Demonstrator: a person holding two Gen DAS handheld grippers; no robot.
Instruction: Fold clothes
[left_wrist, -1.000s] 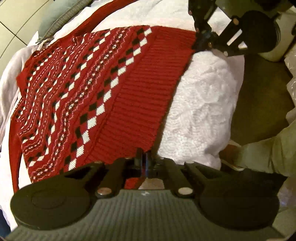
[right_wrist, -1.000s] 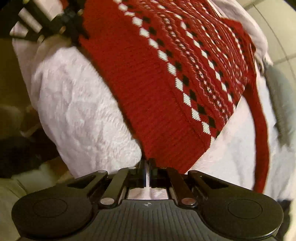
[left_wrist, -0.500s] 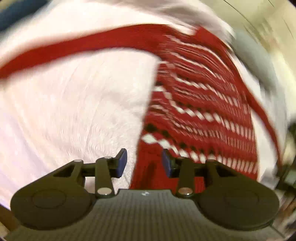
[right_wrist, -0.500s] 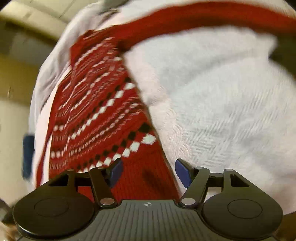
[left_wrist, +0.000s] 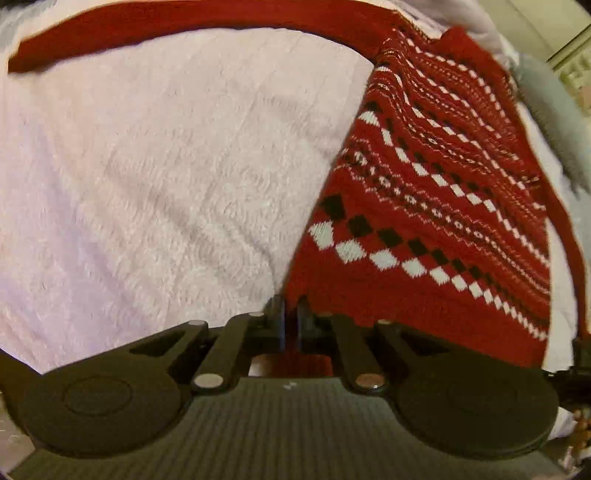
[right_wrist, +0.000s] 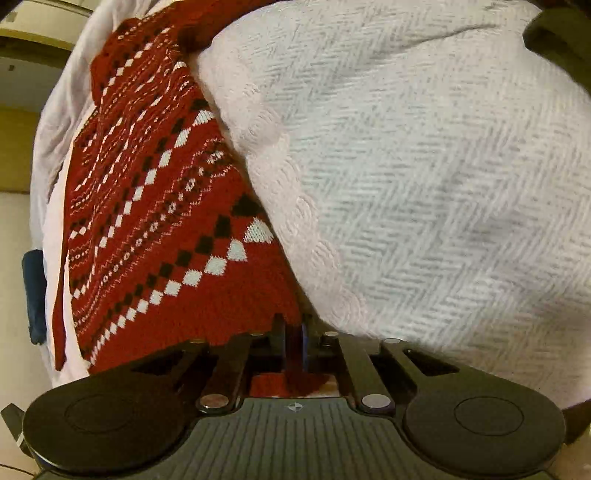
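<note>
A red knitted sweater (left_wrist: 436, 229) with white and black diamond bands lies on a pale blanket (left_wrist: 155, 177). One long red sleeve (left_wrist: 177, 22) stretches across the top of the left wrist view. My left gripper (left_wrist: 291, 314) is shut on the sweater's plain red hem at its near left corner. In the right wrist view the same sweater (right_wrist: 155, 229) fills the left side, and my right gripper (right_wrist: 293, 325) is shut on the hem's other corner, beside a white herringbone blanket (right_wrist: 443, 177). Red cloth shows behind both pairs of fingers.
A grey cushion (left_wrist: 546, 103) lies past the sweater's far edge in the left wrist view. A dark blue object (right_wrist: 35, 295) sits at the left edge of the right wrist view, beyond a pale sheet (right_wrist: 55, 129). A dark shape (right_wrist: 557, 40) shows at the upper right.
Both grippers let go of the hem, swung open to its corners half a second ago, and have now shut on the red hem again. The views turned sideways along the sweater.
</note>
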